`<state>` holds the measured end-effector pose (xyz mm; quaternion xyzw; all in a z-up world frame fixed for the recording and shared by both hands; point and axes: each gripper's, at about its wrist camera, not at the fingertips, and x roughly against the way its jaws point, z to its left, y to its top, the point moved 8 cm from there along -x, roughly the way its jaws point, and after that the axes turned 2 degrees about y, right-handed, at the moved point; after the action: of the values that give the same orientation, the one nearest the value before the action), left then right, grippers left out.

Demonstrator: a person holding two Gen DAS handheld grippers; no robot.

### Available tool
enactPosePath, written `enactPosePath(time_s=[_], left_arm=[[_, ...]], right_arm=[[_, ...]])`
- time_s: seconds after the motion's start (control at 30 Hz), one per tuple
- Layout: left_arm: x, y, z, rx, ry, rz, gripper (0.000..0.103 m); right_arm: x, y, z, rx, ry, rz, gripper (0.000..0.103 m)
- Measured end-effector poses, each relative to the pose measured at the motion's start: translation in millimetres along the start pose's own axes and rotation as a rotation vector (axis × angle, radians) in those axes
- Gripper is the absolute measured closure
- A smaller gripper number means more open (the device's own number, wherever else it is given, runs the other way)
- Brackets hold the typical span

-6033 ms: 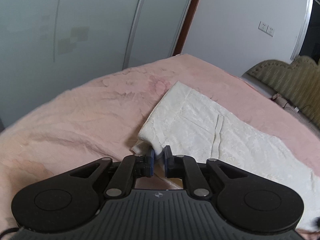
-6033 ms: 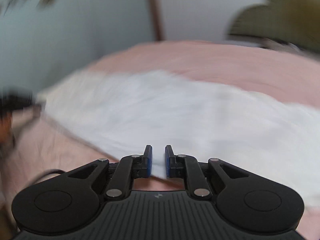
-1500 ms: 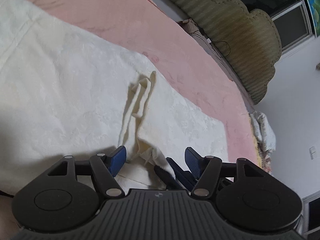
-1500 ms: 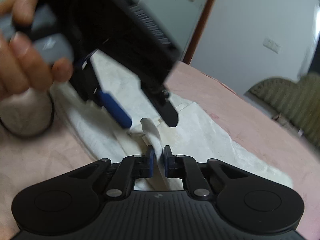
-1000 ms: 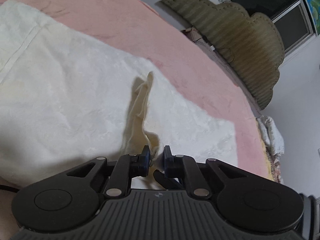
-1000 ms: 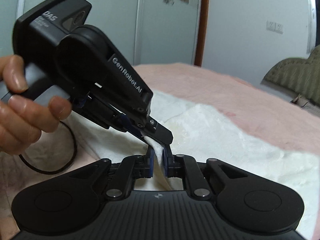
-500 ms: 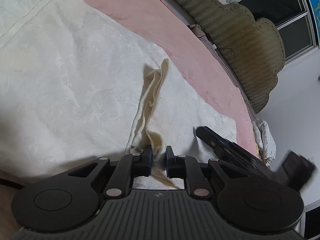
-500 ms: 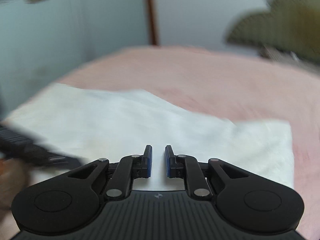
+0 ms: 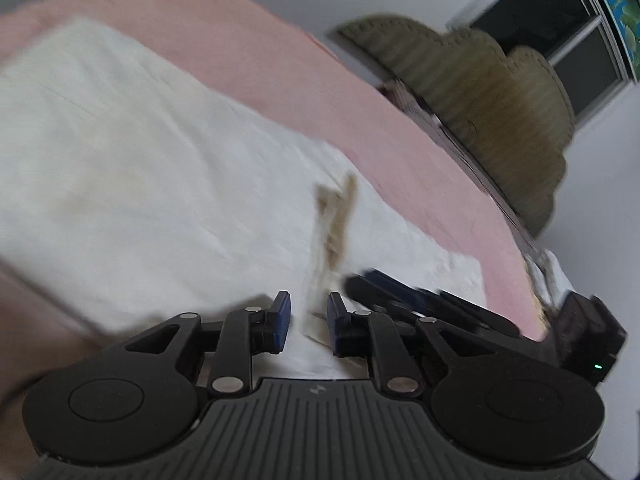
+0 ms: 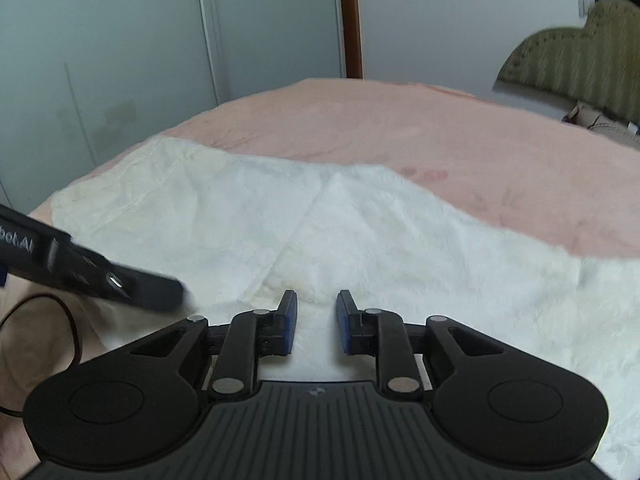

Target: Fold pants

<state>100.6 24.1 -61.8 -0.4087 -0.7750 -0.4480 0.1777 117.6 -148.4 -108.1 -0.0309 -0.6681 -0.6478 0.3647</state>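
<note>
Both tools parted, pants (image 10: 360, 240) lengthwise left-right

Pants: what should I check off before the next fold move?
1. Left gripper gripping the pants: cannot tell; cloth sits between the jaws, view blurred.
2. Right gripper free: ok; jaws apart, nothing between them.
3. Pants on the bed: ok.
4. Pants flat: not ok; a raised ridge runs ahead of the left gripper.
5. Grippers clear of each other: cannot tell; very close.
</note>
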Motion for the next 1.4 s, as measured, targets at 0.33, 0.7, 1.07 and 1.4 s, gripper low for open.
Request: enactPosePath(time_s=[0.33, 0.7, 1.07, 1.4], left_arm=[[101.0, 23.4, 109.3, 0.196, 0.221, -0.205, 0.080], [98.8, 16.1, 151.5, 0.532, -0.057, -0.155, 0.045], [73.8, 27.9, 158.2, 0.653, -0.166, -0.156, 0.031], [54.2, 62.8, 153.4, 0.611, -0.133, -0.191, 0.021]], right_arm=[[-7.2, 13.4, 59.5, 0.186, 0.031, -0.015, 0.078], [-48.4, -15.6, 195.6, 0.725, 0.065, 0.024, 0.065], [-76.4, 7.0, 213.5, 0.790, 0.033, -0.078, 0.082], [-49.1, 74.4, 142.9, 0.103, 0.523, 0.025, 0.083]])
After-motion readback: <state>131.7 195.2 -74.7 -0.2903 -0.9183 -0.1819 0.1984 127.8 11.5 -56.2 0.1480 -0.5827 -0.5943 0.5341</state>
